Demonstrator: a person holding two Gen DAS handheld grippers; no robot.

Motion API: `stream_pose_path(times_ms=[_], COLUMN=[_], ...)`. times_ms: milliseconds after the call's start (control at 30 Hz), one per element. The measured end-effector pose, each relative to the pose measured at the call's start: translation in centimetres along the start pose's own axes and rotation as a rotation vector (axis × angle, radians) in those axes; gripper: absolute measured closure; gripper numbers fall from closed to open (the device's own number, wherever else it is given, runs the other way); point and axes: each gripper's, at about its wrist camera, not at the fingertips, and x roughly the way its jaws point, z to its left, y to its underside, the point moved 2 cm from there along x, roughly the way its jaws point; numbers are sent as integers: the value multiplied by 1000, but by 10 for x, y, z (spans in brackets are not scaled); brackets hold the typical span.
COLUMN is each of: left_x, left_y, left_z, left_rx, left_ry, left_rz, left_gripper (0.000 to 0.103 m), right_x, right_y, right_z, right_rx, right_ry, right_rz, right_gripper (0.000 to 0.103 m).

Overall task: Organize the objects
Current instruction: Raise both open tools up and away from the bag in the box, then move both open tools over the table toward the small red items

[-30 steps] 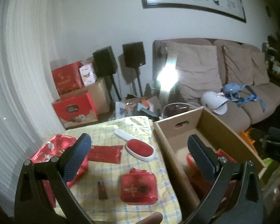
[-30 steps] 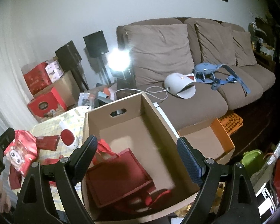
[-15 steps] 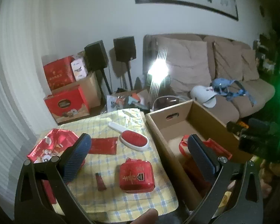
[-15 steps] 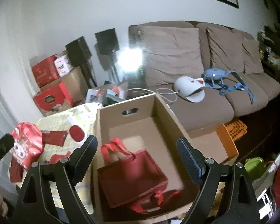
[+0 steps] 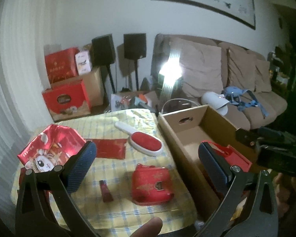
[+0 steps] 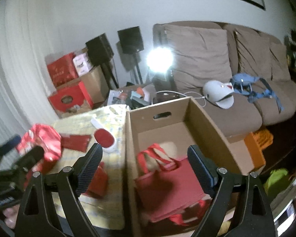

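Note:
My left gripper [image 5: 147, 152] stands open above the yellow checked table [image 5: 116, 213], nothing between its fingers. Under it lie a red pouch [image 5: 151, 185], a small dark red tube [image 5: 106, 190], a red-and-white brush [image 5: 142, 141], a red envelope [image 5: 110, 148] and a red foil bag [image 5: 51, 148]. My right gripper [image 6: 146, 158] is open too, hovering over the near end of the cardboard box [image 6: 207, 122], where a red tote bag [image 6: 167, 185] lies flat. The same box [image 5: 197, 138] sits right of the table in the left wrist view.
A brown sofa [image 6: 236, 108] with a white device [image 6: 217, 96] stands behind the box. Red gift boxes [image 5: 65, 98] and two black speakers [image 5: 134, 45] line the wall. An orange-edged box [image 6: 254, 150] sits on the floor to the right. A thumb [image 5: 148, 227] shows at the bottom edge.
In the right wrist view the box and tote bag have slid rightward and more of the table shows. The left view has drawn back slightly. Both grippers stayed open.

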Motion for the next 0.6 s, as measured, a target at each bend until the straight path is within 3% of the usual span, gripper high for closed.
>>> stream_pose_path(times_ms=[100,200,433,600], left_x=[3,4,10,23], left_y=[-1,0,11,16], left_z=[9,18,35,48], left_rx=[1,-22,-59,-91], left_ry=[-31,-46,16,-6], left_rz=[-6,-6,-12,8], left_gripper=[0,0,0,0], right_x=[-5,-11,-9,-3], right_y=[-3,-5,-3,1], right_z=[4,13,45,49], right_rx=[92,101,49,46], right_ry=[17,7,-107,-98], right_rz=[-59,-103,-104,-89], right_gripper=[10,6,3,3])
